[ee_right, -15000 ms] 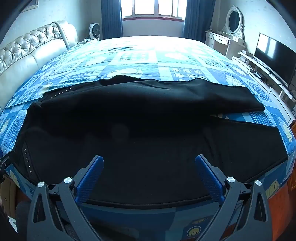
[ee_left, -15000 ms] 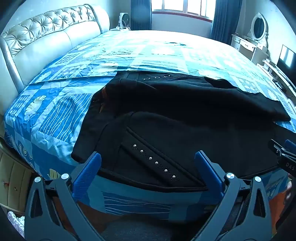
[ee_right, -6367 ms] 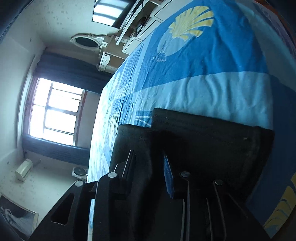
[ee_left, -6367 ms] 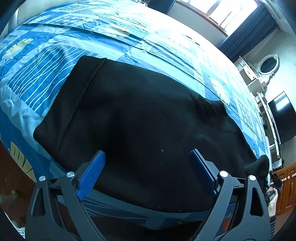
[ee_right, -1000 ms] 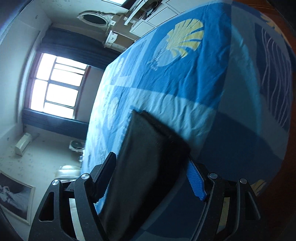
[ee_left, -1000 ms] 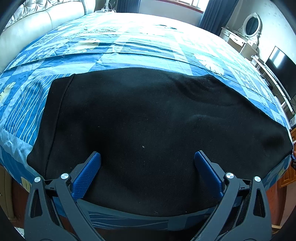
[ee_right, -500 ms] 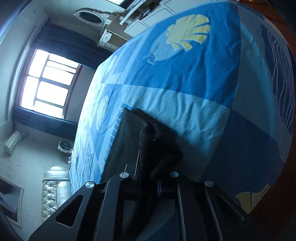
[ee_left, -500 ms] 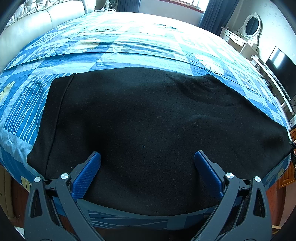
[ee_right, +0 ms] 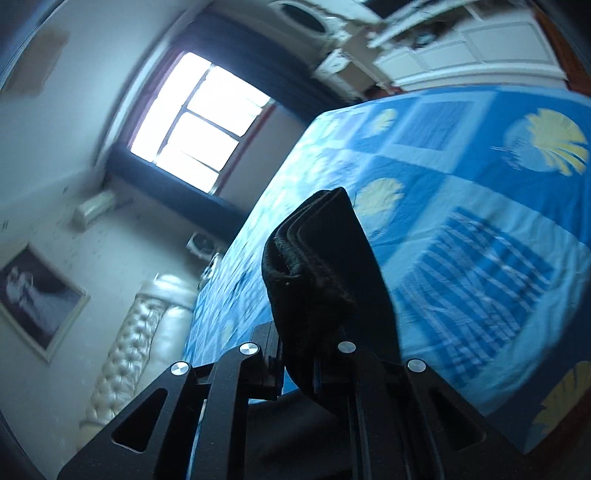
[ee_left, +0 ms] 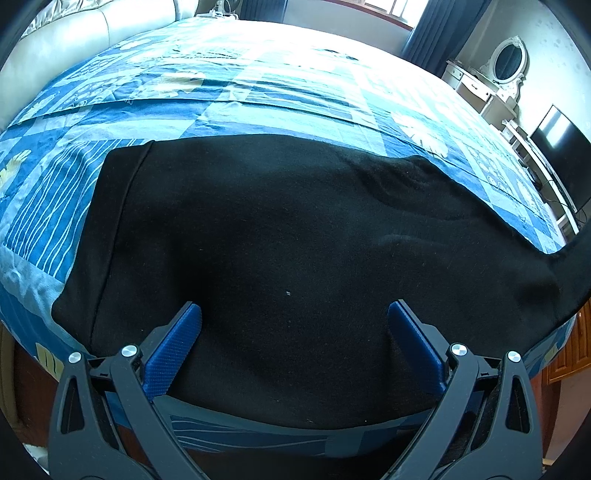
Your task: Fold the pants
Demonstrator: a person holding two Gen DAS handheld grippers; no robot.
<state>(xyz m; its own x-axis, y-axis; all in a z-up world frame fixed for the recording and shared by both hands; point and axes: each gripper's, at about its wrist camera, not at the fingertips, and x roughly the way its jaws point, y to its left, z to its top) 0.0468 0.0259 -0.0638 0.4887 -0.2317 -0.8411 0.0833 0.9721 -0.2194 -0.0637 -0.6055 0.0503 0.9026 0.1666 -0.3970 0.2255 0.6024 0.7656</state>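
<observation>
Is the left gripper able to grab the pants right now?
Probably yes. The left gripper is open just above the black pants, with nothing between its fingers and the cloth.

We are in a home bedroom: a wide bed point(ee_left: 295, 92) with a blue patchwork cover printed with shells fills most of both views, and a pale tufted leather headboard point(ee_right: 125, 354) runs along its left edge. Past the bed's far edge we see a bright window point(ee_right: 199, 125) framed by dark blue curtains point(ee_left: 439, 33), and beyond the far right corner stand a white dressing table with an oval mirror point(ee_left: 508, 62) and a flat television point(ee_left: 561, 144). A framed portrait point(ee_right: 33, 295) hangs on the wall above the headboard.
</observation>
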